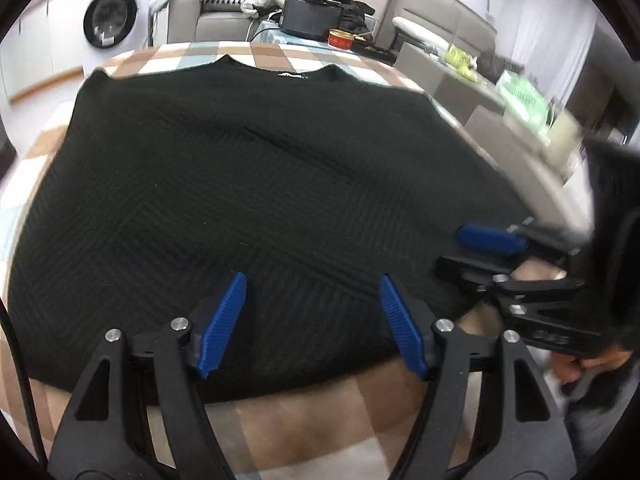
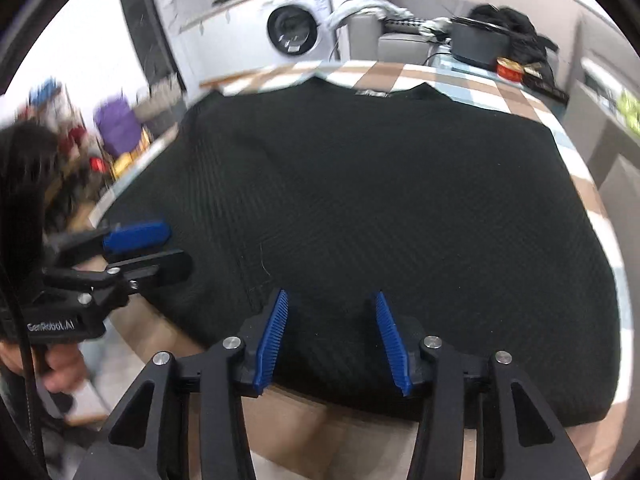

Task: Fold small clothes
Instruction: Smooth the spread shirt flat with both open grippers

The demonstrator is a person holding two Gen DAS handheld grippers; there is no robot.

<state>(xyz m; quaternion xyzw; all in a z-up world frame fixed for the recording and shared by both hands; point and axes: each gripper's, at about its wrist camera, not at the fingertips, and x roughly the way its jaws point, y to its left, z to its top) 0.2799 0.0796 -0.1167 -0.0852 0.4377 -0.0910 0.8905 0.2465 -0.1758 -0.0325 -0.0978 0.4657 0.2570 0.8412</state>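
Left wrist view: black garment (image 1: 256,184) flat on checked table (image 1: 280,420), near hem beneath both grippers' released jaws.

Home: washing machine (image 1: 114,20), sofa (image 1: 440,20)

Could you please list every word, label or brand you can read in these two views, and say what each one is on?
"GenRobot.AI": white lettering on the black body of the left gripper, seen in the right wrist view.
Marking on the right gripper body: too blurred to read.
Neck label of the black sweater: too small to read.
Red tin and green package: print illegible.
Washing machine sticker and panel: unreadable.
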